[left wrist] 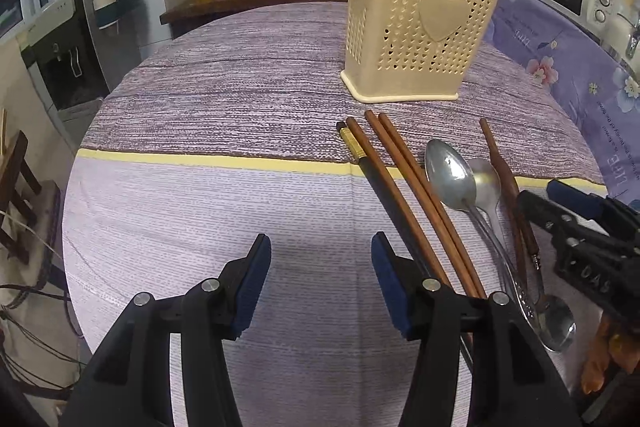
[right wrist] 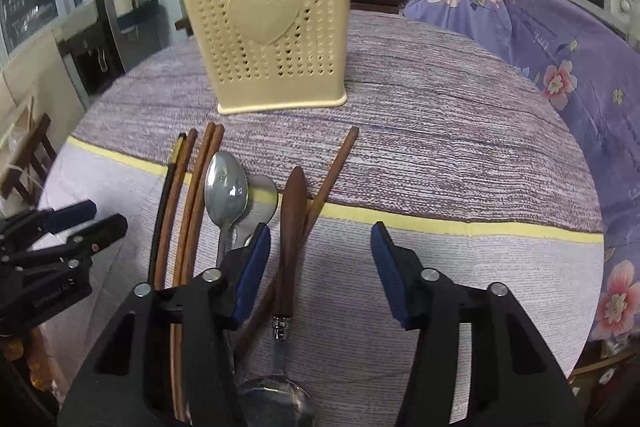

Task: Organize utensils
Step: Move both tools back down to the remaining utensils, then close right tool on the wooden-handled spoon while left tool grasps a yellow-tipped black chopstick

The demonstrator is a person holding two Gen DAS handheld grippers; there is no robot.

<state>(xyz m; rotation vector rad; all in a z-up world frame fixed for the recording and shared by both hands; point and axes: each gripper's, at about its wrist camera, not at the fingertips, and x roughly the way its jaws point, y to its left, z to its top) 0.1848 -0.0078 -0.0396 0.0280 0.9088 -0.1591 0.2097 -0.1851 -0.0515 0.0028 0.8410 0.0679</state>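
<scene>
Both claws, left claw (left wrist: 320, 283) and right claw (right wrist: 320, 273), hover agape over utensils.

Both units same build: left gripper (left wrist: 320, 283) and right gripper (right wrist: 320, 275) are matte black plastic linkage arms with silver round pivot screws (left wrist: 211, 284) and flat dark-blue pads (right wrist: 386, 269) on the fingertips (white embossed lettering on the body, illegible).
</scene>
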